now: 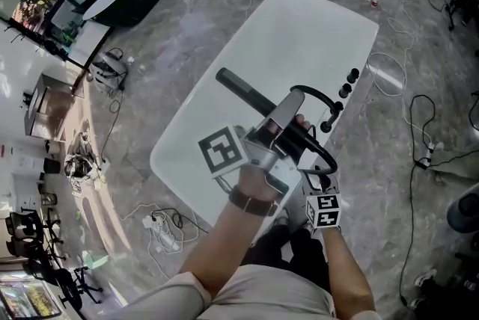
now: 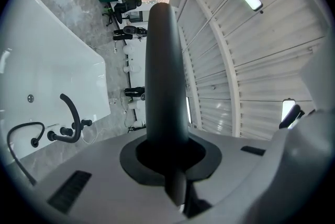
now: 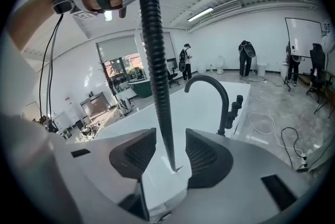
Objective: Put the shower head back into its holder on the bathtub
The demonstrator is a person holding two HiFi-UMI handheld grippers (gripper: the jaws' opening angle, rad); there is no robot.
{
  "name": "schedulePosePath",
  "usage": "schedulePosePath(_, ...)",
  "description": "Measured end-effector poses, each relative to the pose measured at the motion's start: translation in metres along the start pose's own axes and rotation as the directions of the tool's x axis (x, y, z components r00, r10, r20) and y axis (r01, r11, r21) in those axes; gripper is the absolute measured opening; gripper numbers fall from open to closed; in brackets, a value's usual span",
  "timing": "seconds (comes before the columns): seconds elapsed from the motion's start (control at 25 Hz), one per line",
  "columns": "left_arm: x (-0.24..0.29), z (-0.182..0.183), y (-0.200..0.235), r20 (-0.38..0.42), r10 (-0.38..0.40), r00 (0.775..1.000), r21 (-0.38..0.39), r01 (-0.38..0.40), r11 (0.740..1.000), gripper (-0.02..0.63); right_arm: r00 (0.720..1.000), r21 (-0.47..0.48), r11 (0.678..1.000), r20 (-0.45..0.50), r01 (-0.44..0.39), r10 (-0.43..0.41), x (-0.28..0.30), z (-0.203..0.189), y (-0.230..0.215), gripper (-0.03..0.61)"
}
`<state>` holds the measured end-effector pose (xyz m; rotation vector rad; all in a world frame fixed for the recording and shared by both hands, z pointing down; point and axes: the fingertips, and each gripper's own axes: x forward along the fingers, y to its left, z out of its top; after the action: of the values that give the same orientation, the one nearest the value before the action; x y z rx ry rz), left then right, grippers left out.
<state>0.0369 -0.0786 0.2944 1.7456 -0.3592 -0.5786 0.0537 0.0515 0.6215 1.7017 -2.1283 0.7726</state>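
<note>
In the head view, the left gripper (image 1: 288,117) holds the long black shower head (image 1: 243,90) up over the white bathtub (image 1: 299,34); the black hose (image 1: 325,158) loops from it down past the right gripper (image 1: 322,191), near the curved black tap (image 1: 318,96) and the knobs (image 1: 348,83) on the tub's edge; the holder cannot be picked out. In the left gripper view, the jaws are squeezed tight on the thick end of the shower head, which sticks straight out. In the right gripper view, the jaws stand wide apart; the ribbed hose hangs between them, but the pads do not press on it. The shower head looks hard, smooth and a bit slippery, so a firm hold low on its handle seems best; the hose looks bendy and will likely tug and swing.
</note>
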Motion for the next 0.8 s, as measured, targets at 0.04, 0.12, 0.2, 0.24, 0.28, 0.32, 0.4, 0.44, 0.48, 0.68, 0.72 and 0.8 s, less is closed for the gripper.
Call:
schedulePosePath(0.04, -0.001, 0.001, -0.001, 0.002, -0.001, 1.0, -0.004, 0.001, 1.0, 0.04, 1.0, 0.008, 1.0, -0.005, -0.003, 0.003, 0.003, -0.001, 0.001, 0.153)
schedulePosePath(0.12, -0.006, 0.008, -0.006, 0.005, -0.001, 1.0, -0.01, 0.002, 1.0, 0.04, 1.0, 0.017, 1.0, -0.014, -0.006, 0.007, 0.011, -0.002, 0.007, 0.153)
schedulePosePath(0.2, -0.012, 0.016, -0.013, 0.013, -0.003, 1.0, -0.02, 0.003, 1.0, 0.04, 1.0, 0.02, 1.0, -0.017, -0.005, 0.006, 0.018, 0.001, 0.013, 0.153)
schedulePosePath(0.24, -0.014, 0.019, -0.015, 0.018, -0.007, 1.0, -0.026, 0.007, 1.0, 0.04, 1.0, 0.018, 1.0, -0.019, -0.003, 0.004, 0.021, 0.001, 0.014, 0.153)
schedulePosePath(0.28, -0.015, 0.02, -0.015, 0.023, -0.011, 1.0, -0.033, 0.011, 0.999, 0.04, 1.0, 0.016, 1.0, -0.022, -0.002, 0.002, 0.024, -0.001, 0.014, 0.153)
schedulePosePath(0.32, -0.015, 0.02, -0.015, 0.029, -0.014, 0.999, -0.041, 0.015, 0.999, 0.04, 1.0, 0.014, 1.0, -0.028, -0.001, 0.001, 0.027, -0.004, 0.013, 0.153)
schedulePosePath(0.4, -0.017, 0.021, -0.015, 0.039, -0.02, 0.999, -0.058, 0.022, 0.998, 0.04, 0.999, 0.01, 1.0, -0.041, -0.001, 0.002, 0.032, -0.01, 0.011, 0.153)
schedulePosePath(0.44, -0.018, 0.022, -0.016, 0.043, -0.024, 0.999, -0.067, 0.027, 0.997, 0.04, 0.999, 0.008, 1.0, -0.049, -0.001, 0.001, 0.035, -0.013, 0.011, 0.153)
schedulePosePath(0.48, -0.019, 0.023, -0.019, 0.047, -0.03, 0.998, -0.075, 0.033, 0.997, 0.04, 0.998, 0.006, 1.0, -0.057, 0.0, 0.0, 0.037, -0.016, 0.01, 0.153)
schedulePosePath(0.68, -0.02, 0.028, -0.034, 0.068, -0.067, 0.995, -0.091, 0.073, 0.993, 0.04, 0.996, -0.001, 1.0, -0.087, 0.006, -0.006, 0.047, -0.028, -0.001, 0.152)
schedulePosePath(0.72, -0.02, 0.029, -0.035, 0.073, -0.072, 0.995, -0.093, 0.079, 0.993, 0.04, 0.996, -0.005, 1.0, -0.089, 0.004, -0.005, 0.049, -0.03, -0.003, 0.152)
schedulePosePath(0.8, -0.021, 0.031, -0.037, 0.082, -0.078, 0.994, -0.096, 0.085, 0.992, 0.04, 0.996, -0.013, 1.0, -0.092, 0.001, -0.002, 0.053, -0.033, -0.004, 0.152)
